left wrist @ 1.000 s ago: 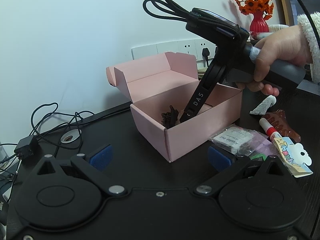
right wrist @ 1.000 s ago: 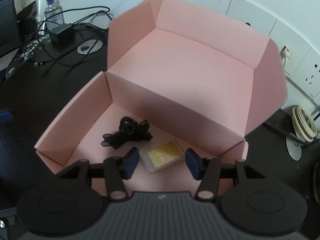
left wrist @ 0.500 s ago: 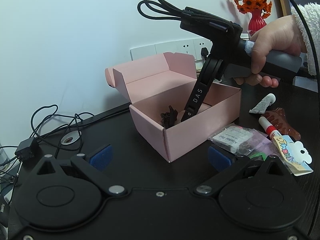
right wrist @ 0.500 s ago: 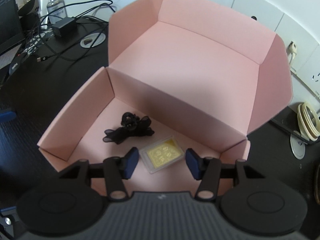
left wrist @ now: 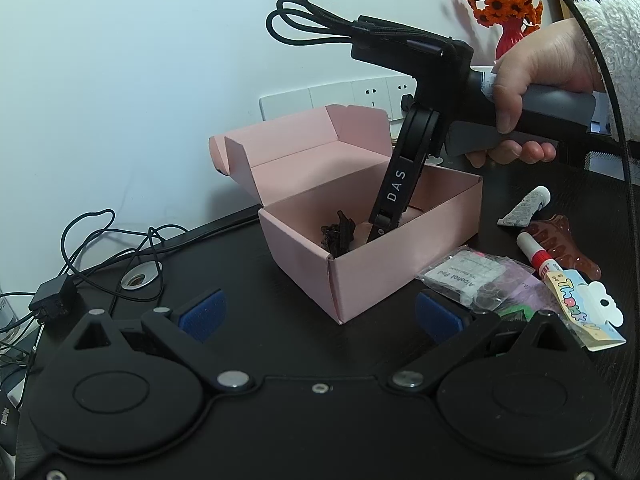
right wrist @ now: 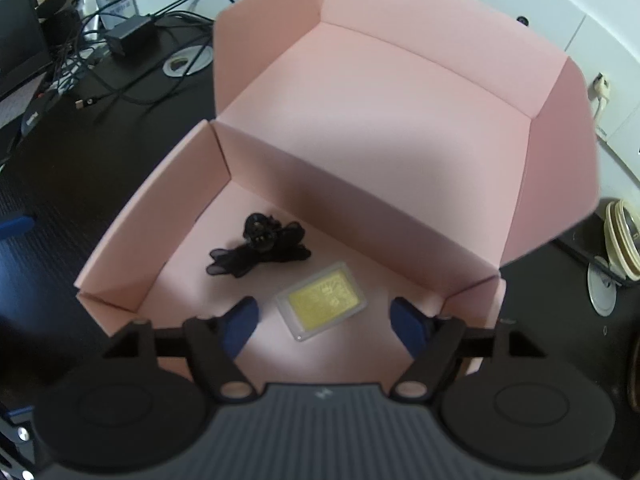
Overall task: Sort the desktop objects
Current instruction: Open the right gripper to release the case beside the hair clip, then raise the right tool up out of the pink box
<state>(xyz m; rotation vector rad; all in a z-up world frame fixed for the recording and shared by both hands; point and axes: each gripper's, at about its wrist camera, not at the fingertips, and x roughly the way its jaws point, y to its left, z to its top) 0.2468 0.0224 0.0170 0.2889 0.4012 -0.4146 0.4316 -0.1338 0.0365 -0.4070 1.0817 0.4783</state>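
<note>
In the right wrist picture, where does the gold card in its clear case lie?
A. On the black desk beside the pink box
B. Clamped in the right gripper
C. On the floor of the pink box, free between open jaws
C: the gold card lies flat on the pink box floor, and the right gripper pads stand clear of it on both sides.

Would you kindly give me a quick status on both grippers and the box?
Right gripper jaws just opened, gold card case lying free on pink box floor beside black hair tie. Left gripper open, empty, facing the box. Nothing in the way.

Fluffy white sleeve (left wrist: 608, 40), black blue-padded grippers
</note>
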